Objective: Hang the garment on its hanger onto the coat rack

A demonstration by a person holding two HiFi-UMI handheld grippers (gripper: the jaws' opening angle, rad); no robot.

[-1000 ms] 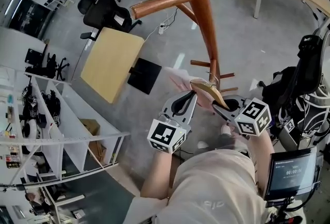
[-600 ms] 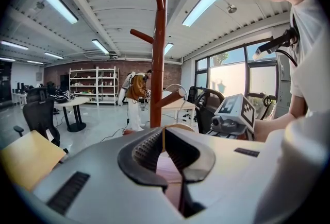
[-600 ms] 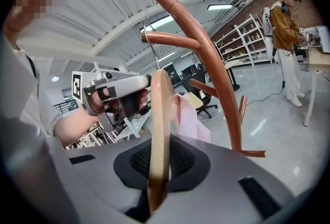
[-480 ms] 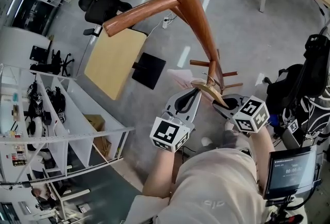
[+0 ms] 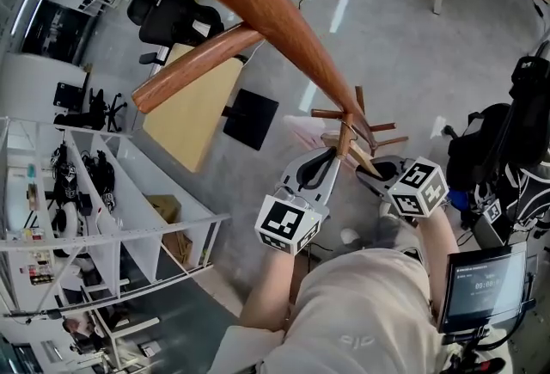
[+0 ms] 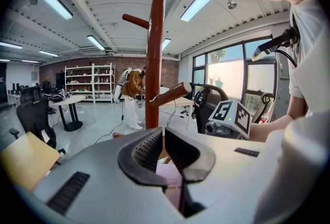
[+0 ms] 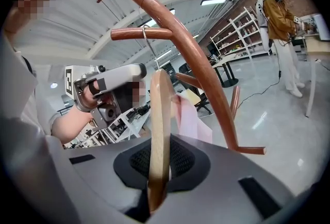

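Nearest, two grey hand-held grippers sit side by side in front of the person, each carrying one cube with square black-and-white markers. The right gripper (image 7: 159, 166) has its ribbed black pads pinched on the lower end of the one hanger (image 7: 160, 115), a flat, smooth bar of pale wood standing on edge between them. The left gripper (image 6: 161, 138) has its curved black jaws pressed together at the tips on the one garment (image 7: 190, 115), a thin pink cloth that hangs from the hanger between the two grippers. A single bent wire hook (image 7: 148, 48) rises from the hanger's top to a peg of the rack; whether it rests on the peg cannot be told. Just past the jaws stands the one coat rack (image 5: 284, 11), a round pole of glossy red-brown wood with blunt, rounded pegs branching off it and short thin ones low down near the hanger. Farther off on the grey polished floor are one pale wooden table (image 5: 193, 114), one black chair (image 5: 176, 15) and white open shelves (image 5: 103, 209). Farthest, one other person (image 7: 281, 17) in a brown jacket stands by more shelves.
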